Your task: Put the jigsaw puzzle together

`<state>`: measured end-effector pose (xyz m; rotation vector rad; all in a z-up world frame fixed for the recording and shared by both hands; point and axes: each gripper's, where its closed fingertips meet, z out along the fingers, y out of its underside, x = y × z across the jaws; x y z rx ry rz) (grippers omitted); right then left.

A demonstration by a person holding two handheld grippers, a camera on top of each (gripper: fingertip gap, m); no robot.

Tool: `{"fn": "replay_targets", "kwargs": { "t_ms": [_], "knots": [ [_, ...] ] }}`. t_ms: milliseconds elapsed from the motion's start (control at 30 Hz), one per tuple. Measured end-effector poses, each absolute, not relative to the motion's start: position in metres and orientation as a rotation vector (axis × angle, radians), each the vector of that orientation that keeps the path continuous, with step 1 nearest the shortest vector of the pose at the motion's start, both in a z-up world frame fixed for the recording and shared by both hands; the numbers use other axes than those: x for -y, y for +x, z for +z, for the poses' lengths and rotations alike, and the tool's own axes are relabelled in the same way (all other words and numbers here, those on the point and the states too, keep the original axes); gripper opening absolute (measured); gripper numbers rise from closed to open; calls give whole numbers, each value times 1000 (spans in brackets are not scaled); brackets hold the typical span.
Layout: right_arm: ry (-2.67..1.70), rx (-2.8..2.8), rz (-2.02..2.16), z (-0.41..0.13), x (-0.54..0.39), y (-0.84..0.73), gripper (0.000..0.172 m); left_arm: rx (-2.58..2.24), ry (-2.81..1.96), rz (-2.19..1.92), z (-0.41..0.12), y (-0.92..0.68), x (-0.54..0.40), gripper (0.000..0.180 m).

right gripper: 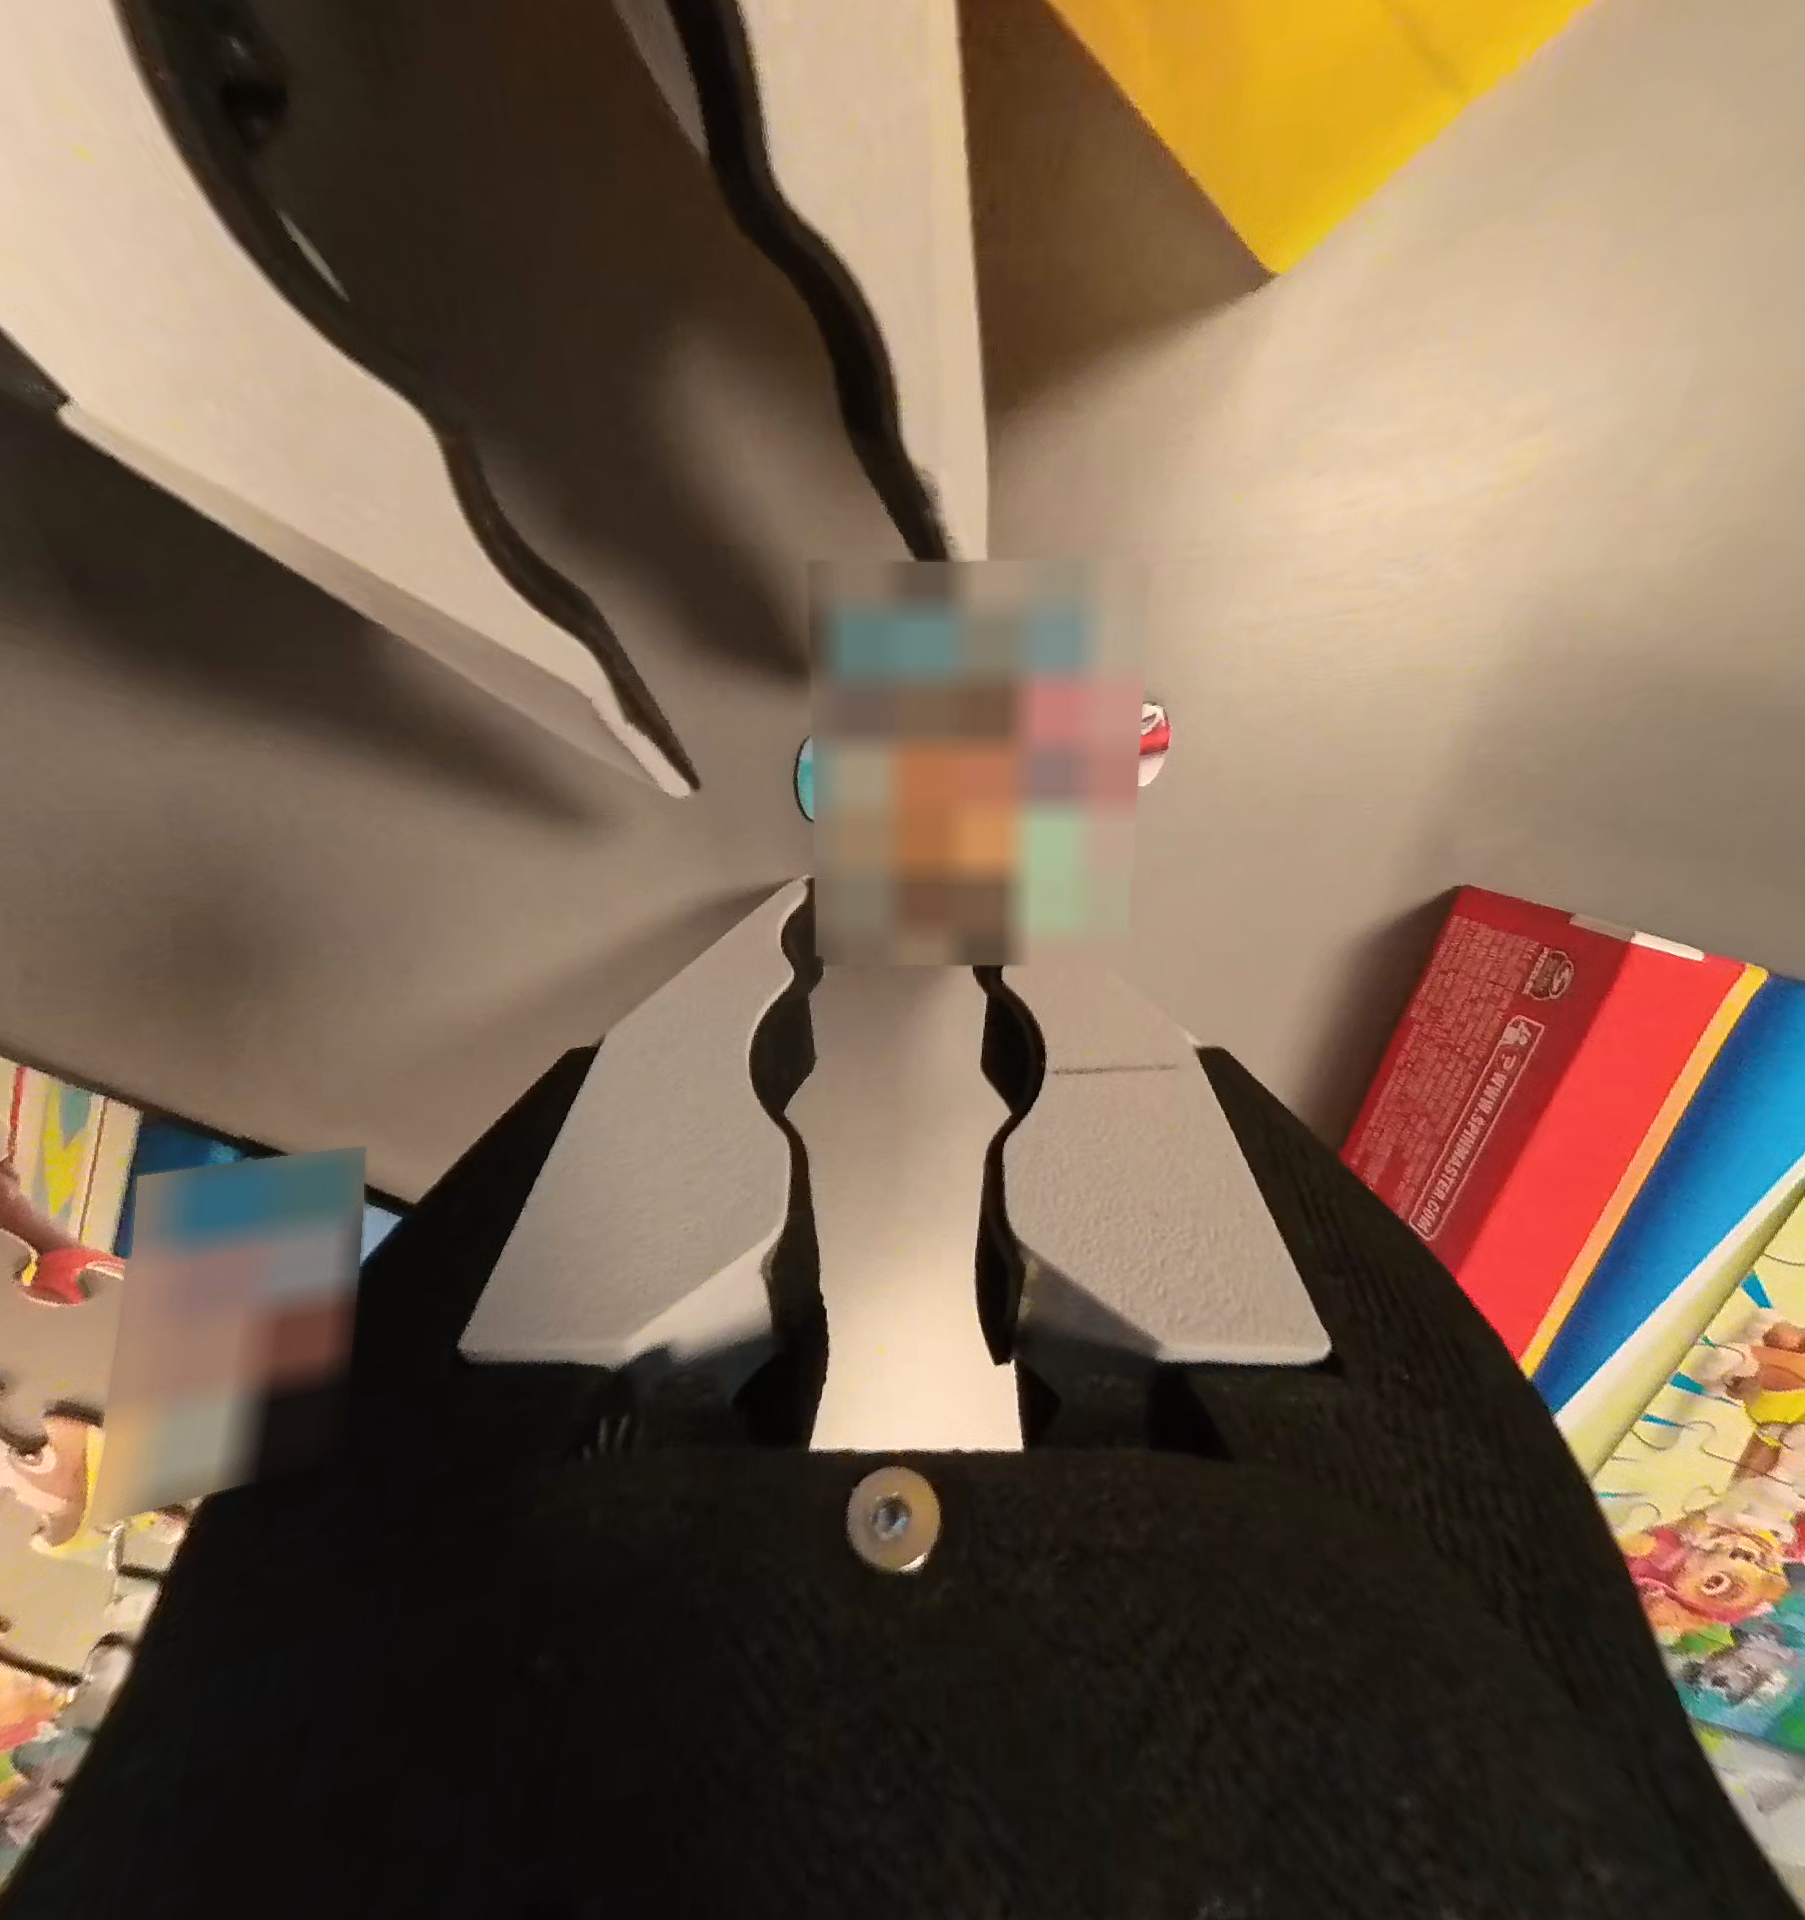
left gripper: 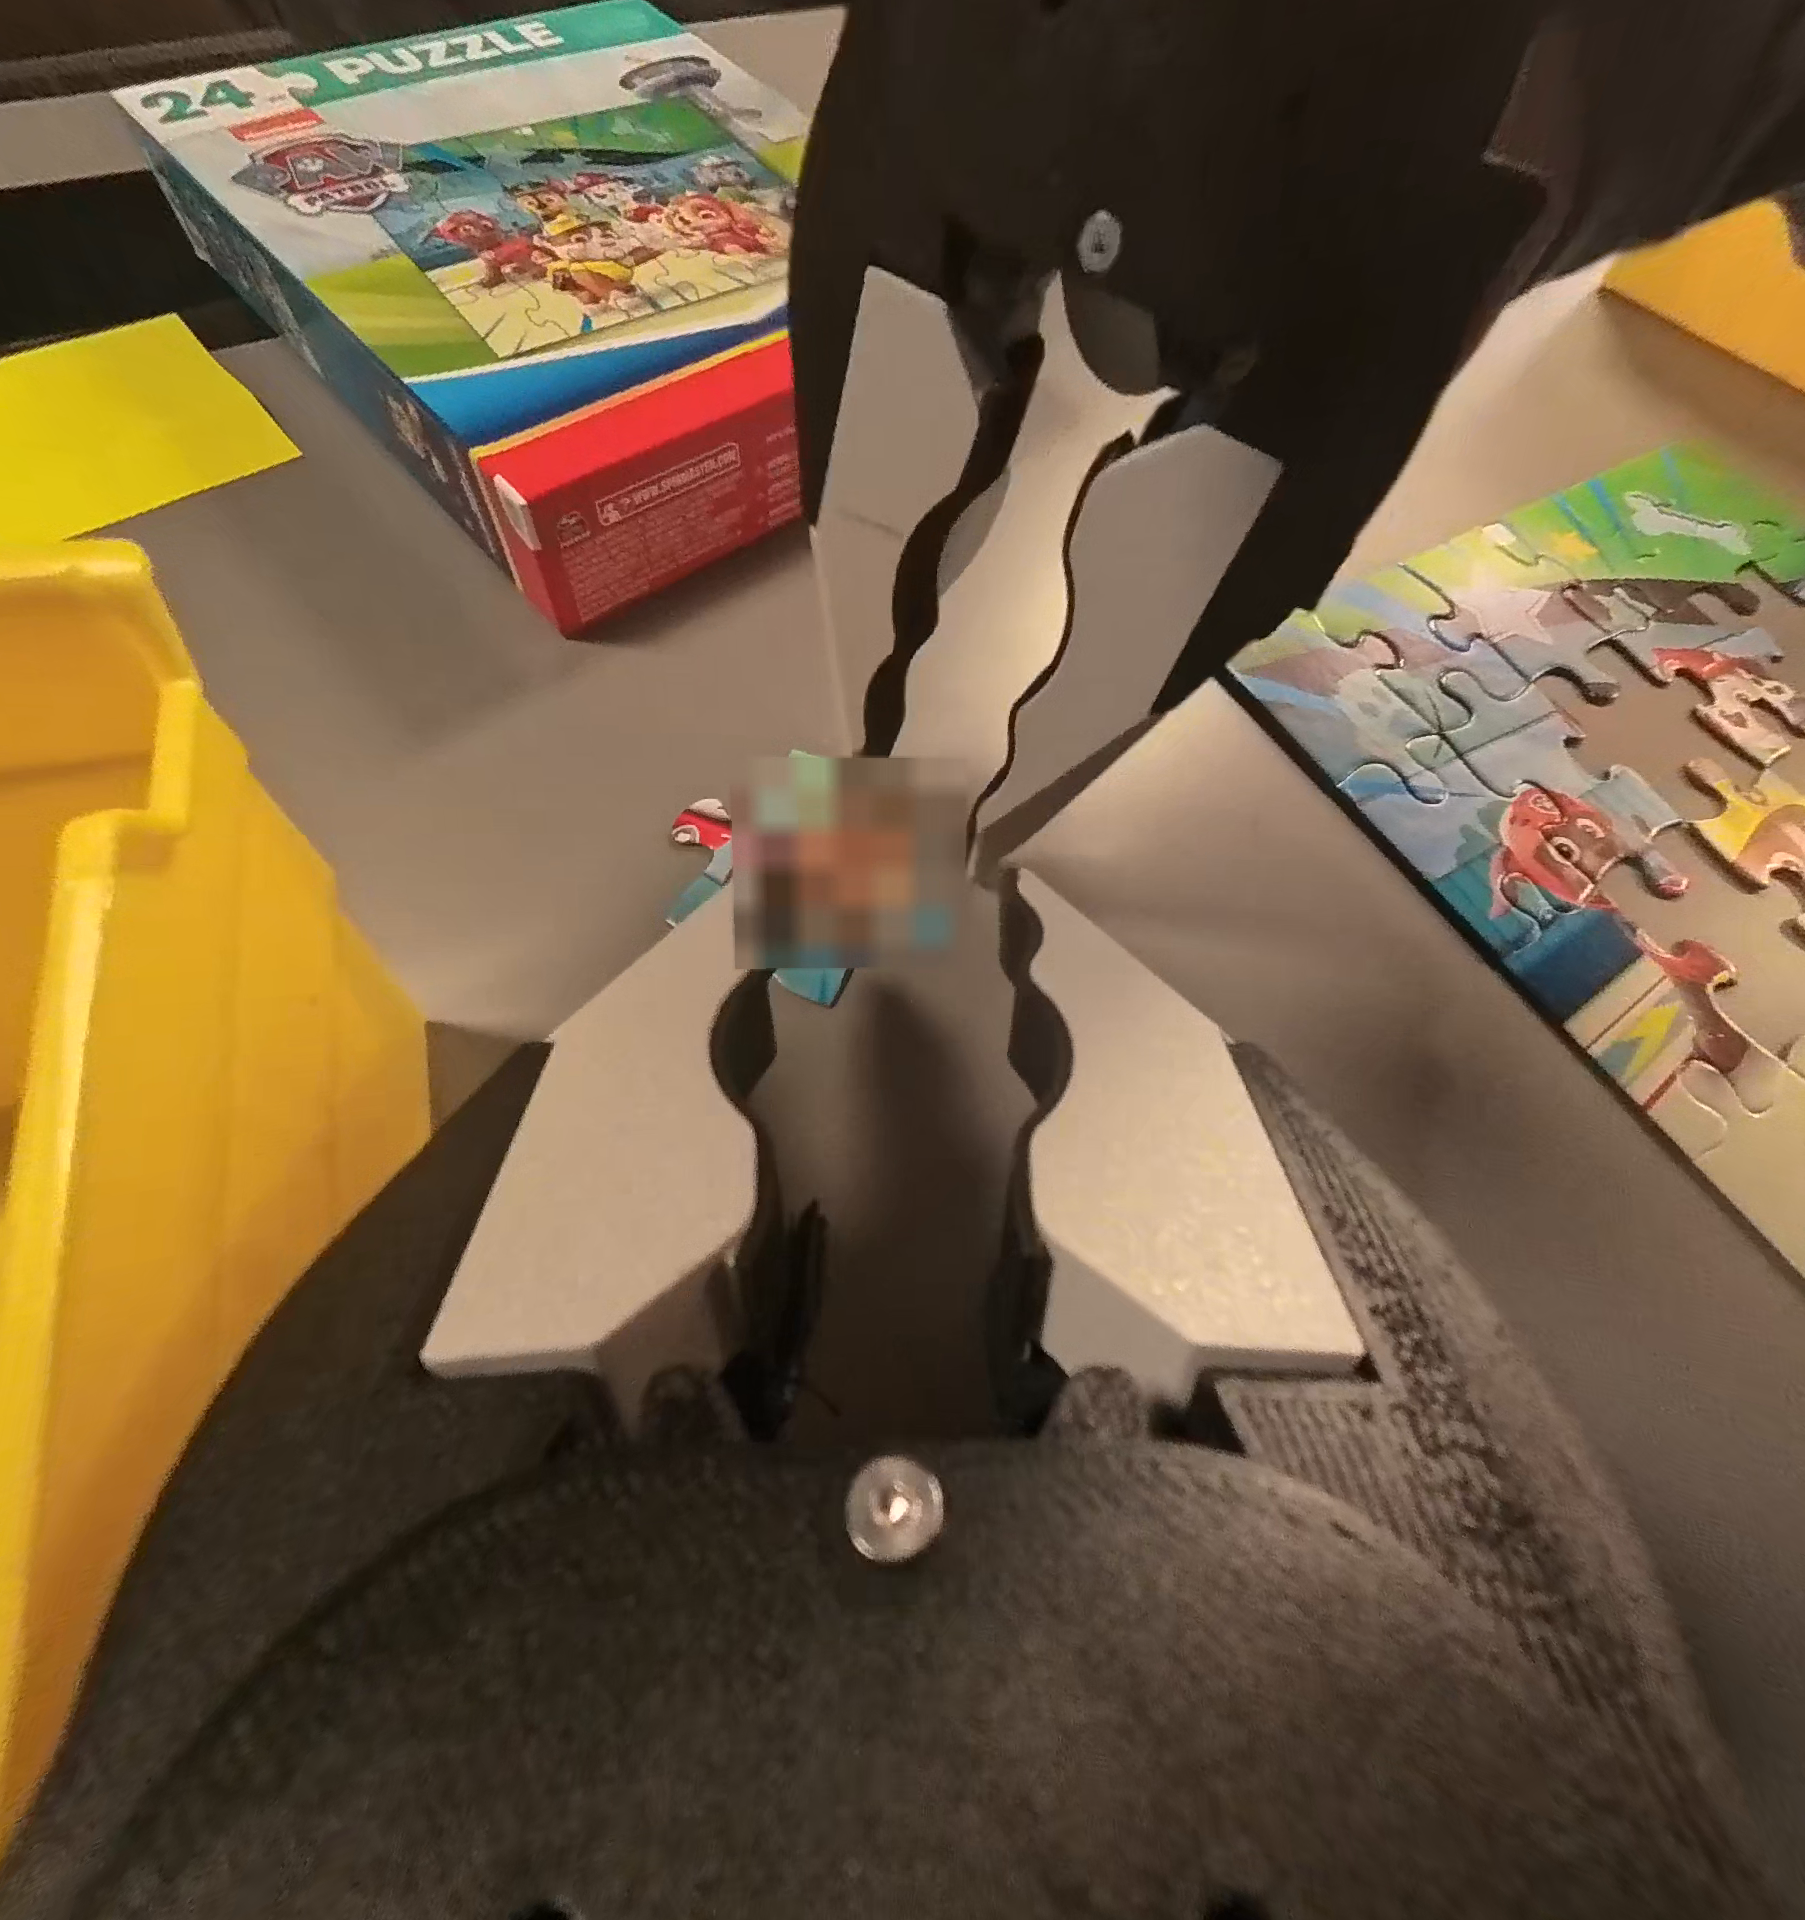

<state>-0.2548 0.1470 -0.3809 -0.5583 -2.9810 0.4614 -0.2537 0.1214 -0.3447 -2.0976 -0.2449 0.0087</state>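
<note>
A puzzle piece (left gripper: 692, 831) with a red and white knob and blue edges lies face up on the grey table (left gripper: 441, 707); a mosaic patch hides its middle. My left gripper (left gripper: 877, 899) stands over it with its fingers wide apart. Its left finger (left gripper: 649, 1039) covers one edge of the piece and its right fingertip (left gripper: 993, 862) stands clear beside it. My right gripper (left gripper: 924, 795) comes from the far side, tips at the piece's far corner. In the right wrist view the piece (right gripper: 1156, 732) lies just beyond my right gripper (right gripper: 893, 935), whose fingers stand apart. The patch hides whether they press on it.
A puzzle box (left gripper: 524, 260) lies at the far left, also in the right wrist view (right gripper: 1604, 1143). A yellow bin (left gripper: 98, 1039) stands close on the left, with a yellow paper sheet (left gripper: 98, 426) behind it. A partly assembled puzzle (left gripper: 1604, 779) lies on the right. One gripper's finger ends stand about 5 cm off the other's.
</note>
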Motion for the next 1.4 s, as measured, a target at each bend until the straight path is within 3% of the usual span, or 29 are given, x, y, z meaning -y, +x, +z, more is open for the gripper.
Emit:
{"fn": "replay_targets", "kwargs": {
  "t_ms": [200,533,567,733,767,867,1000,1133,1267,1400],
  "knots": [
    [-603,3025,422,-384,-150,-253,14,257,-2097,9,-345,-255,-122,42],
    [-613,3020,460,-383,-145,-246,14,253,-2100,17,-344,-255,-121,41],
    [-614,3018,490,-382,-142,-246,0,253,-2097,18,-344,-255,-121,42],
    [-635,2971,611,-373,-136,-247,0,281,-2056,31,-338,-259,-121,45],
    [-639,2951,626,-372,-136,-250,9,283,-2048,33,-337,-260,-121,46],
    [-656,2895,672,-374,-133,-260,60,288,-2043,41,-336,-261,-120,45],
    [-666,2903,662,-383,-130,-265,80,294,-2052,60,-337,-264,-118,44],
    [-687,2924,671,-384,-121,-265,85,304,-2050,83,-335,-267,-115,42],
    [-647,2924,581,-385,-120,-263,68,315,-2041,87,-334,-270,-114,41],
    [-649,2918,567,-384,-120,-262,65,316,-2041,89,-334,-270,-114,41]
  ]
}}
